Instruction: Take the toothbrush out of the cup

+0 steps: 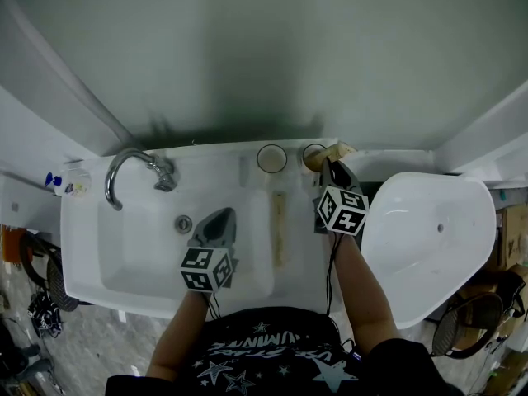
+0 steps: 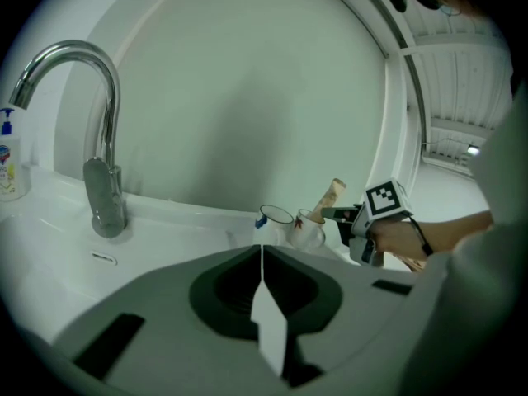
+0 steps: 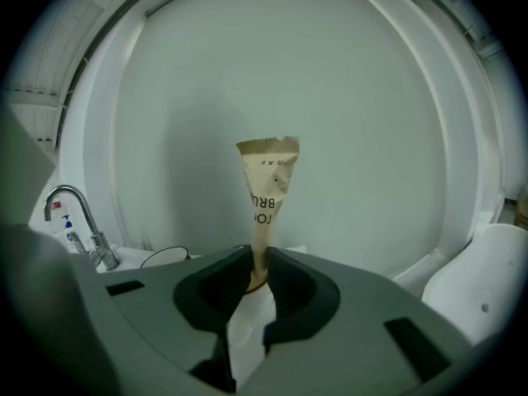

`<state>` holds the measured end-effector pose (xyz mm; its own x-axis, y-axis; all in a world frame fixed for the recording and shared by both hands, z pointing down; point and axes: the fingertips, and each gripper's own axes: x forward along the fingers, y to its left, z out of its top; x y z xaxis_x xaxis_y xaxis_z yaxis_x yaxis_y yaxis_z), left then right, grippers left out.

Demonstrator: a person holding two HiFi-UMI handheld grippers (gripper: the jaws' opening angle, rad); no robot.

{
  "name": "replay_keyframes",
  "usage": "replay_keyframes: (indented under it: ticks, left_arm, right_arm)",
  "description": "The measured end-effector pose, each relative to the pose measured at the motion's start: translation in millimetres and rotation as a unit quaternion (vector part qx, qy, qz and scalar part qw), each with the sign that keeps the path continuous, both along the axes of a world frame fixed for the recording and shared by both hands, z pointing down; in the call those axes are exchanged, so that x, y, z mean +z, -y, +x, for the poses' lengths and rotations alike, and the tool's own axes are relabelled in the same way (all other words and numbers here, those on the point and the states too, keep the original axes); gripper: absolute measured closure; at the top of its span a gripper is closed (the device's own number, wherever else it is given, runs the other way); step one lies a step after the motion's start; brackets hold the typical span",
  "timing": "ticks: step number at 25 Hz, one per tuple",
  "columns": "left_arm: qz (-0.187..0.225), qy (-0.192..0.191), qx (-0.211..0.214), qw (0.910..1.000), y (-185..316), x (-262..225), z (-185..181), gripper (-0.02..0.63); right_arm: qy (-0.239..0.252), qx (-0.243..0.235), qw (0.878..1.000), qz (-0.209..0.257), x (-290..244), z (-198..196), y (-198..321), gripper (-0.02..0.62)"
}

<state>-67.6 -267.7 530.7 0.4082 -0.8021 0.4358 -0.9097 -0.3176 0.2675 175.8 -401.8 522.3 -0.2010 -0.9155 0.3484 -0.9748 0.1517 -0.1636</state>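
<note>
Jaws of our right tool (image 3: pixel 259 272) are pinched on the tan paper-wrapped toothbrush (image 3: pixel 268 184), which stands in the white ceramic cup (image 1: pixel 307 157) on the back ledge of the white washbasin (image 1: pixel 91 254). Our left tool (image 2: pixel 261 254) is closed and empty, above the basin bowl.

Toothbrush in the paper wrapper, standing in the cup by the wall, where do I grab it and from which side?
Grip the toothbrush low on its wrapper, just above the cup, where the paper narrows around the handle. Come in from the front, since the wall stands close behind it. The right gripper is closed on it there.
</note>
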Motion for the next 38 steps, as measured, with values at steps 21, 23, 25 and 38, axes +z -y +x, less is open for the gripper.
replay_keyframes:
  ticks: [21,23,25,38]
  left_arm:
    - [0.005,-0.012,-0.014,0.9998,-14.8,-9.5,-9.1,0.586]
    - [0.008,-0.012,-0.013,0.9998,-18.1,-12.5,-8.1,0.586]
    - [0.013,-0.013,-0.012,0.9998,-21.4,-16.3,-7.4,0.586]
    - [0.032,-0.009,-0.007,0.9994,-52.7,-29.4,-5.8,0.586]
  right_arm:
    - [0.007,-0.006,0.999,0.041,-39.7,-2.5,-13.4,0.554]
    - [0.009,-0.006,0.999,0.053,-50.5,-1.4,-17.4,0.554]
    - [0.013,-0.007,0.998,0.067,-62.8,-1.2,-22.0,0.554]
    - [0.032,-0.027,0.993,0.112,-116.2,-3.3,-71.7,0.554]
